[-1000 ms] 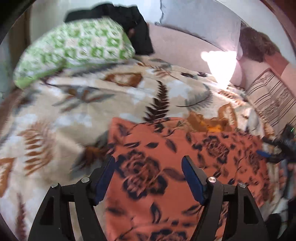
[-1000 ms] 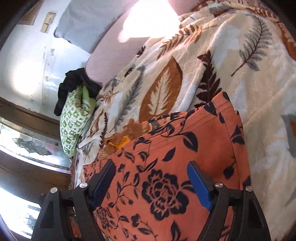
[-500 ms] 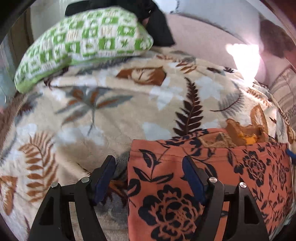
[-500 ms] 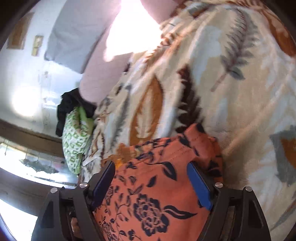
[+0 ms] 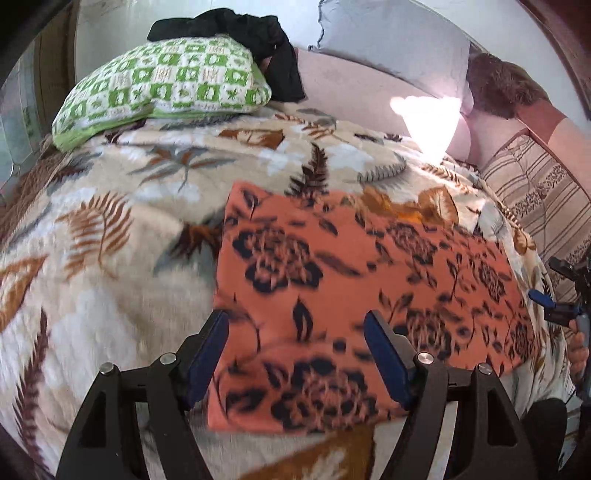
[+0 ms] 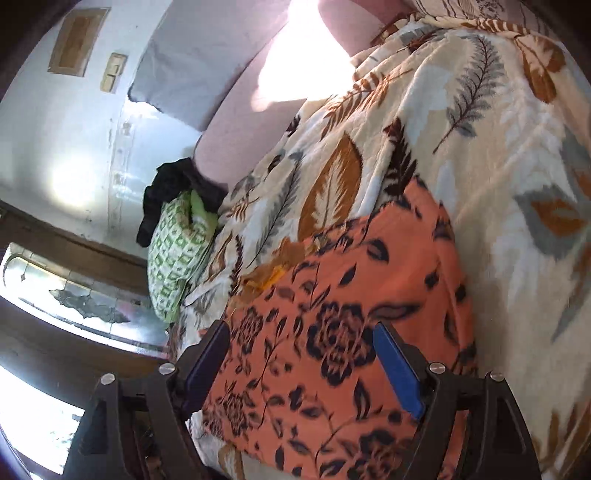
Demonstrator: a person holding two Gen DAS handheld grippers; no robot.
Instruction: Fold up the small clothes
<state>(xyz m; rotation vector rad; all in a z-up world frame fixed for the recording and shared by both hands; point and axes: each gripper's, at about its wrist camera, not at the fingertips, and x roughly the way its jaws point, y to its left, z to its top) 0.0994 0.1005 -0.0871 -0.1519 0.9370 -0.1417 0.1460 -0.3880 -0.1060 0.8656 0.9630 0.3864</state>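
While the orange floral garment [image 5: 332,295] is lying spread flat on the leaf-print blanket [image 5: 110,240], the left gripper [image 5: 295,354] is hovering above its near left part with its jaws standing wide and nothing between them. Half a second ago only the garment's top left corner was showing under this gripper; now far more of the cloth is showing, and its left edge is falling just inside the left finger. The green checked pillow [image 5: 166,88] and the black clothing [image 5: 258,33] piled behind it are sitting farther off than before.

From the right wrist view, the right gripper [image 6: 303,365] is also gaping wide and empty over the garment [image 6: 351,314]. The far corner, bunched half a second ago, is now lying smooth on the blanket [image 6: 498,147], and more of the cloth is filling the view. At the edge of the left view, the right gripper [image 5: 554,302] is showing beside the garment's right edge. Both views are blurring slightly.
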